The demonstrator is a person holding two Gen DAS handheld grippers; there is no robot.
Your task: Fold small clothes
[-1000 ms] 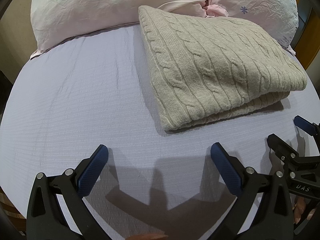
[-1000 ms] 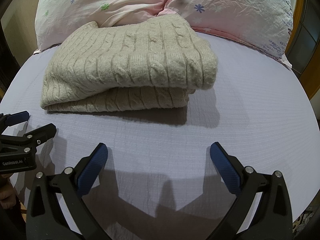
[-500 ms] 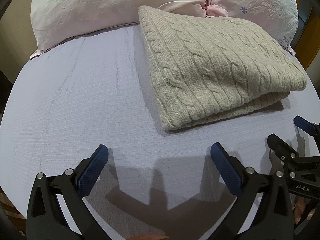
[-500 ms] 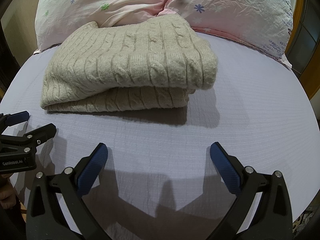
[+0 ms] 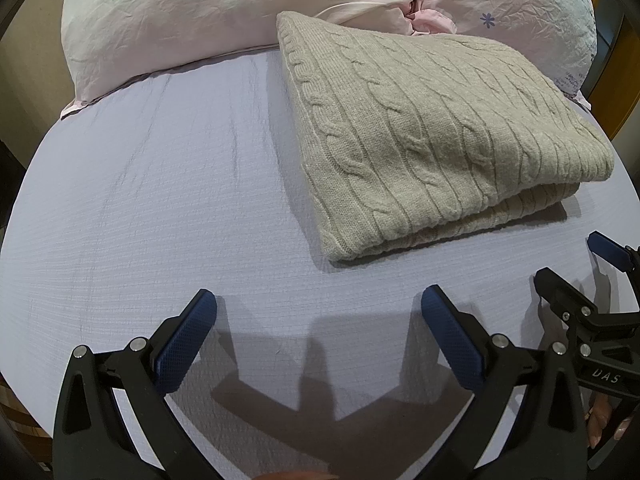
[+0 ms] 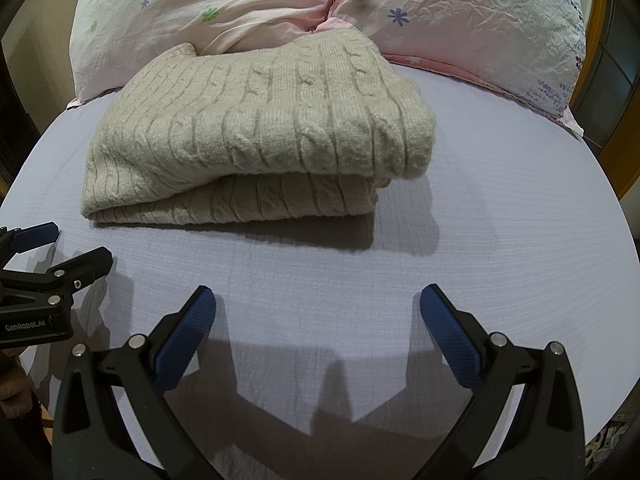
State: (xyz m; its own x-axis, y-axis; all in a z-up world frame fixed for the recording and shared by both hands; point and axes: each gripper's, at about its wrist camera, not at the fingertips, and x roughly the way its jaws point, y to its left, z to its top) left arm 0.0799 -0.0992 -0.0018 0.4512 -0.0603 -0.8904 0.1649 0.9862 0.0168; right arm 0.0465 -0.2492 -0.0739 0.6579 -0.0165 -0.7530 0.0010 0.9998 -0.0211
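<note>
Left wrist view, your left gripper (image 5: 318,312) spread wide and empty above the bed (image 5: 160,208), folded beige sweater (image 5: 432,128) lying ahead by the pillows (image 5: 200,12), your right gripper (image 6: 318,312) likewise wide apart, holding nothing.

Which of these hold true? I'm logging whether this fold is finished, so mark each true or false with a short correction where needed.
1. The knitted sweater lies folded on the bed sheet. True.
2. The left tongs grip the sweater's edge. False: they are open and apart from it.
3. The right tongs are open and hold nothing. True.
4. The sweater is dark blue. False: it is beige cable knit.
5. Floral pillows lie behind the sweater. True.
</note>
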